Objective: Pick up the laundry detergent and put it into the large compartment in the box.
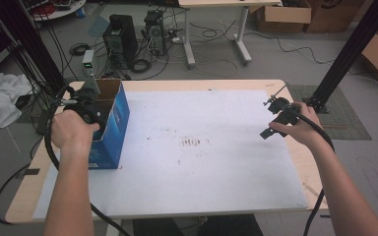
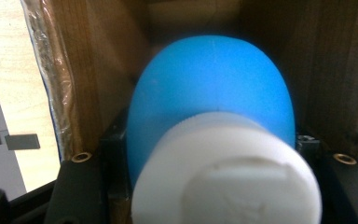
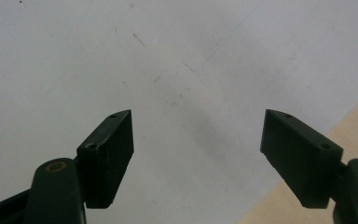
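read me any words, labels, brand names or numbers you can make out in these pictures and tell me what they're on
No text can be read.
Blue box: its side shows no legible print in the high view.
Blue bottle, held in the left gripper: its white cap bears a raised mark, too blurred to read.
White sheet: brown smudges, no writing.

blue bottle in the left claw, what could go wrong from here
1. The blue bottle with its white cap sits deep inside the cardboard box, close to the walls; it may catch on them as it moves.
2. The box stands near the table's left edge, with the left claw in it. A sideways tug might tip or slide it.
3. The right claw hangs open over the white sheet, too far to steady the box.
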{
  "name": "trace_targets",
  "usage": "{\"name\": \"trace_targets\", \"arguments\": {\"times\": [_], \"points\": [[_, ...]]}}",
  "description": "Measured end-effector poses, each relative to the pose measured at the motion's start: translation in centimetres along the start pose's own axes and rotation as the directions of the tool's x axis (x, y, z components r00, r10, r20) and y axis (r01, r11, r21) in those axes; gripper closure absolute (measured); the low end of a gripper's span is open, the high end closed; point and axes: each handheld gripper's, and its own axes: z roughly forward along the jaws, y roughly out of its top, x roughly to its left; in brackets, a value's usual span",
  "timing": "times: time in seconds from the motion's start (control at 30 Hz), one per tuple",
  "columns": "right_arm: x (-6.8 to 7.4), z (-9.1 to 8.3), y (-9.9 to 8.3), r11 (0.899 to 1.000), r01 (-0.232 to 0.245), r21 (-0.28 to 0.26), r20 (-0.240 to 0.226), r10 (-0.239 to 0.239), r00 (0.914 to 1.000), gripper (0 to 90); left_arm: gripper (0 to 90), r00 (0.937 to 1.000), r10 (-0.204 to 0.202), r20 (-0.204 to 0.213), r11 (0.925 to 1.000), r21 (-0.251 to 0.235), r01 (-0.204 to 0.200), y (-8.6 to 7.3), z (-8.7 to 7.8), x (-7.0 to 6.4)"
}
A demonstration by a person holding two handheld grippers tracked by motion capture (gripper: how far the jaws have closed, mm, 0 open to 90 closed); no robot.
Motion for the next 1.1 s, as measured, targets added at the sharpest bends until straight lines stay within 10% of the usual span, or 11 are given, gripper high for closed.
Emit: {"name": "trace_targets", "arguments": {"times": [1.1], "points": [[0.16, -0.17, 0.01, 1.0, 0.005, -0.006, 0.0, -0.005, 1.0, 25.5, 36.0, 1.0, -0.003, 0.007, 1.0, -0.002, 0.003, -0.11, -0.08, 0.08]]}}
